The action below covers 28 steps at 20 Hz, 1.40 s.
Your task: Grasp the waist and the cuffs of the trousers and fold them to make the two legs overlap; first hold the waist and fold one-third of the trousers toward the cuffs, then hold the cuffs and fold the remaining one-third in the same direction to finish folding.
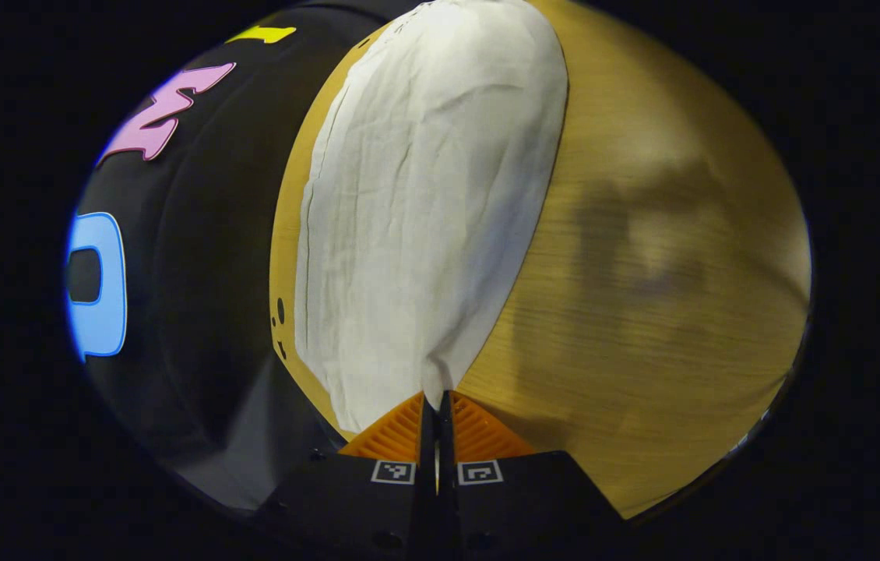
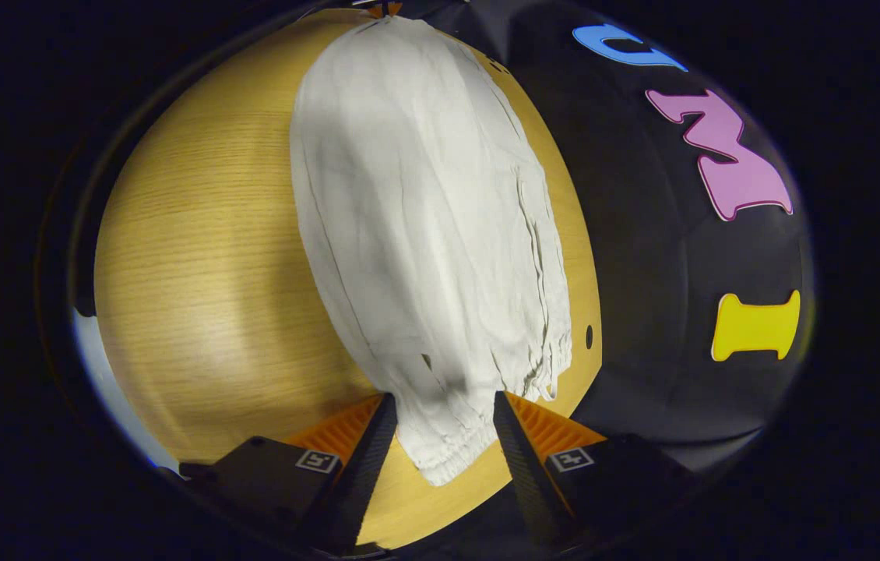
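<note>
Jaws of my left gripper are clenched together on a corner of the white trousers, the cloth pinched right at their tips. From there the trousers stretch straight ahead, flat on the wooden surface, with bare wood off to the right of my left jaws. My right gripper has its jaws spread wide, released, one on each side of the gathered end of the trousers, which lies between them without being pressed. Ahead of them the cloth runs away across the surface.
</note>
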Available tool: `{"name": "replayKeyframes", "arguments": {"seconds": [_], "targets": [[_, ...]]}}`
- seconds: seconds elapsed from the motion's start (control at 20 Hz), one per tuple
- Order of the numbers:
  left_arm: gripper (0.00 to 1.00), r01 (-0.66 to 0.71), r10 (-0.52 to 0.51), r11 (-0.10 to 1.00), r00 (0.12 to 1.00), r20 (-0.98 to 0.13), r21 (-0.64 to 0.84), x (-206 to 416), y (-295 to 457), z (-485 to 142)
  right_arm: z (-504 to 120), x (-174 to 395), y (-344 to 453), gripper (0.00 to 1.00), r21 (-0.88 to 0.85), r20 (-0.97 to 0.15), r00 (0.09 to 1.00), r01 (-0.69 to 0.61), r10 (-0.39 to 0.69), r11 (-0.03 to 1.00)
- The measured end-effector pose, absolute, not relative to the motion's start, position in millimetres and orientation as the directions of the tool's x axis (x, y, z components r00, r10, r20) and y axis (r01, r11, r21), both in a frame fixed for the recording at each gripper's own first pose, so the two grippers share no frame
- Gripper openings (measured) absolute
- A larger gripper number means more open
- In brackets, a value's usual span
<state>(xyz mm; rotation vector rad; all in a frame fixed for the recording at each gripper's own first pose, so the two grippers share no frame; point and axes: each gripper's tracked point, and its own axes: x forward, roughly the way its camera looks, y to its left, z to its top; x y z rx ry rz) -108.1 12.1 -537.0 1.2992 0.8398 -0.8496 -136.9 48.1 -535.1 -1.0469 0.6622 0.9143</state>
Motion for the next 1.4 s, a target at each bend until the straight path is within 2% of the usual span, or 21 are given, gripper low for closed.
{"name": "replayKeyframes", "arguments": {"seconds": [0.05,0.1,0.2,0.25,0.3,0.35,0.45,0.55,0.65,0.9,0.95,1.0,1.1,1.15,1.2,1.4], "targets": [[0.06,0.891,-0.053,0.077,0.452,-0.89,0.448,-108,12,-537,-536,-129,50,0.67,-0.462,-0.812,0.498,-0.867,0.304,0.186],[0.05,0.891,-0.051,0.075,0.452,-0.891,0.448,-108,12,-537,-537,-123,52,0.7,-0.485,-0.804,0.511,-0.86,0.304,0.162],[0.05,0.892,-0.05,0.07,0.449,-0.892,0.446,-108,12,-537,-551,-122,54,0.7,-0.462,-0.822,0.485,-0.875,0.3,0.147],[0.05,0.893,-0.049,0.073,0.448,-0.893,0.444,-108,13,-537,-554,-126,55,0.46,-0.44,-0.836,0.466,-0.885,0.29,0.153],[0.06,0.893,-0.046,0.079,0.448,-0.893,0.444,-108,13,-537,-557,-129,54,0.37,-0.424,-0.845,0.456,-0.89,0.281,0.17],[0.05,0.891,-0.042,0.083,0.451,-0.892,0.446,-108,13,-537,-559,-129,51,0.14,-0.428,-0.845,0.466,-0.883,0.263,0.191],[0.05,0.884,-0.03,0.089,0.463,-0.886,0.459,-107,12,-536,-553,-127,55,0.08,-0.426,-0.847,0.472,-0.877,0.242,0.221],[0.05,0.864,-0.023,0.109,0.496,-0.868,0.491,-104,11,-533,-554,-122,54,0.08,-0.446,-0.843,0.491,-0.866,0.221,0.224],[0.05,0.828,-0.022,0.166,0.547,-0.837,0.536,-98,10,-524,-535,-115,55,0.05,-0.498,-0.809,0.547,-0.832,0.215,0.242],[0.05,0.742,-0.027,0.271,0.642,-0.766,0.613,-57,5,-483,-480,-69,56,0.05,-0.57,-0.717,0.666,-0.731,0.208,0.375],[0.05,0.725,-0.03,0.293,0.659,-0.752,0.624,-46,5,-479,-473,-57,55,0.1,-0.577,-0.702,0.683,-0.711,0.2,0.403],[0.05,0.705,-0.025,0.318,0.675,-0.738,0.634,-34,5,-474,-469,-45,53,0.05,-0.579,-0.694,0.696,-0.692,0.185,0.431],[0.05,0.664,-0.016,0.372,0.703,-0.711,0.649,-12,7,-465,-462,-22,48,0.05,-0.586,-0.676,0.722,-0.649,0.149,0.485],[0.05,0.641,-0.008,0.398,0.718,-0.696,0.656,-1,9,-461,-460,-12,46,0.1,-0.589,-0.668,0.733,-0.627,0.129,0.51],[0.05,0.618,0.002,0.424,0.73,-0.683,0.662,11,10,-458,-460,-4,42,0.05,-0.591,-0.662,0.742,-0.606,0.11,0.533],[0.05,0.549,0.035,0.507,0.758,-0.652,0.665,49,3,-456,-464,18,43,0.06,-0.572,-0.666,0.744,-0.551,0.048,0.608]]}}
